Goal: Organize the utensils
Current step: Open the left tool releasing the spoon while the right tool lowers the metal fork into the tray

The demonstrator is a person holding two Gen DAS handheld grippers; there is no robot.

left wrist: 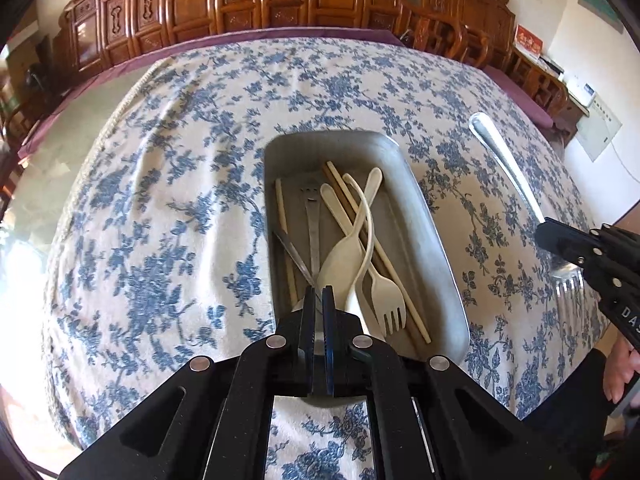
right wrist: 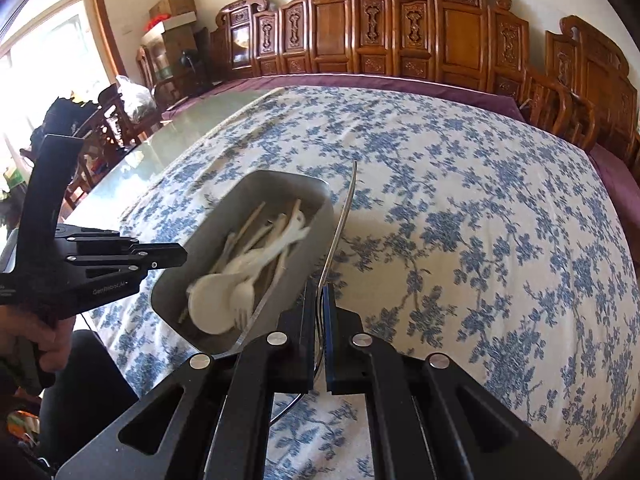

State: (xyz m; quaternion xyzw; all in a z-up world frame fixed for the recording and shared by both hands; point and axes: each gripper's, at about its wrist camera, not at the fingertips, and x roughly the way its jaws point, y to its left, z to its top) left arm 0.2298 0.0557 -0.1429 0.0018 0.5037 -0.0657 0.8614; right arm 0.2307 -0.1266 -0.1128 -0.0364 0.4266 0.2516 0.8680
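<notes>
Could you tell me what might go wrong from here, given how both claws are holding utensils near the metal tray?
1. The right claw grips the metal fork near its tines, so the long handle could swing or slip.
2. The left claw is shut on a thin metal utensil lying among the cream plastic utensils; moving it may drag them.
3. The metal tray sits on a wrinkled tablecloth and might shift.

Metal tray (left wrist: pixel 436 240) holds cream plastic fork (left wrist: pixel 384 292), spoons and chopsticks; steel fork (left wrist: pixel 508 168) held beside it.
</notes>
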